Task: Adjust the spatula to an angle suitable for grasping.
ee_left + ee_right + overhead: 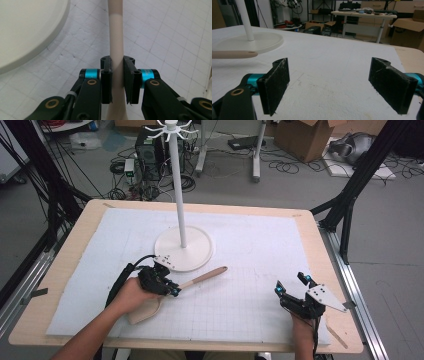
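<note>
Gripping spatula [200, 279] handle, left gripper [117, 82] clenched; lift level, clear stand base [184, 249]; right gripper [337, 85] released, idle.

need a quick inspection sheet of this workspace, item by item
surface: white gridded foam mat on a light wooden table
job's things: beige spatula with a long round handle, blade end near the person's left hand; white pole stand with a round base and hooks at the top, upright on the mat
clutter: thin wooden stick on the table edge by the right hand
grippers: left gripper shut on the spatula handle; right gripper open, holding nothing, low over the mat
cables: black cable trailing from the left gripper; cable tangle on the floor behind the table
surroundings: cardboard box, black frame legs, a computer tower
</note>
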{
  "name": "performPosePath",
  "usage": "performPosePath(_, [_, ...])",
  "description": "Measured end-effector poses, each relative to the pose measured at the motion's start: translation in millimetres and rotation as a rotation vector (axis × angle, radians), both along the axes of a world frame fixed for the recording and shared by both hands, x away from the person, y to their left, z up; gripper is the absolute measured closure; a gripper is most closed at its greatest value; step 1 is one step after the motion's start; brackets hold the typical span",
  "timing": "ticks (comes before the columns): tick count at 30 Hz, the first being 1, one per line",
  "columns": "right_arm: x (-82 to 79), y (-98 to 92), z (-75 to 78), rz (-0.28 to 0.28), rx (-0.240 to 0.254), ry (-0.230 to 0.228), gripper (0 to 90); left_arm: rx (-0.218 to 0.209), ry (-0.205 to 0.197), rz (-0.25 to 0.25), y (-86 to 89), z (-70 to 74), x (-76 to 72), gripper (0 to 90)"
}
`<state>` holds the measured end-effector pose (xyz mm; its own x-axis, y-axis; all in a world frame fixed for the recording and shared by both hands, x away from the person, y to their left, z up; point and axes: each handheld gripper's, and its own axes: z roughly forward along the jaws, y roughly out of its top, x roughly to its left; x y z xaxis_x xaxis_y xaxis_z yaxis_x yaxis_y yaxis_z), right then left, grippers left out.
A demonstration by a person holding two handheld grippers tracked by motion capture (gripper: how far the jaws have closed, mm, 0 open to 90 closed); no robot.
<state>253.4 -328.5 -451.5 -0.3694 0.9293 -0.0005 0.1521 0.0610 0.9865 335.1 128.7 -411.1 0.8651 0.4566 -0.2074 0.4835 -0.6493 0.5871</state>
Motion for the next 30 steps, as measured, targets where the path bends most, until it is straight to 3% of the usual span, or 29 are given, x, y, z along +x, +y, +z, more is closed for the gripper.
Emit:
performPosePath(7, [0.0, 0.0, 0.0, -0.001, -0.001, 0.000, 16.1, 0.000, 0.002, 0.103, -0.5, -3.0, -6.0, 77.9])
performPosePath(12, [0.0, -0.3, 0.0, -0.001, -0.005, -0.003, 16.2, 0.022, -0.005, 0.127, -5.1, -6.7, -10.4, 77.8])
performPosePath(15, [-0.2, 0.1, -0.1, -0.001, -0.001, 0.001, 16.2, 0.029, -0.009, 0.109, -8.2, -9.0, -12.4, 76.4])
performPosePath(18, [-0.2, 0.0, -0.1, -0.001, -0.002, 0.001, 16.2, 0.022, -0.041, 0.088, -9.7, -2.9, -12.0, 62.4])
performPosePath(22, [-0.3, 0.2, 0.0, 0.000, -0.002, 0.002, 16.2, 0.047, -0.060, 0.056, -11.7, 1.0, -8.3, 56.0])
performPosePath(24, [-0.3, 0.2, 0.0, -0.001, -0.005, 0.001, 16.1, 0.059, -0.059, 0.047, -12.5, 0.0, -7.0, 56.1])
performPosePath(25, [-0.3, 0.2, 0.0, -0.001, -0.004, 0.002, 16.2, 0.093, -0.048, 0.032, -15.8, -4.7, -5.6, 56.7])
performPosePath(28, [-0.2, 0.0, 0.0, -0.001, -0.003, 0.002, 16.2, 0.134, -0.052, 0.017, -21.1, -9.8, -5.2, 59.6])
performPosePath(29, [0.0, -0.1, 0.0, -0.001, -0.005, -0.001, 16.2, 0.134, -0.052, 0.017, -21.1, -9.8, -5.2, 63.2])
performPosePath(30, [-0.3, 0.1, -0.1, 0.001, -0.004, 0.002, 16.2, 0.118, -0.032, 0.025, -20.0, -9.1, -4.6, 72.5])
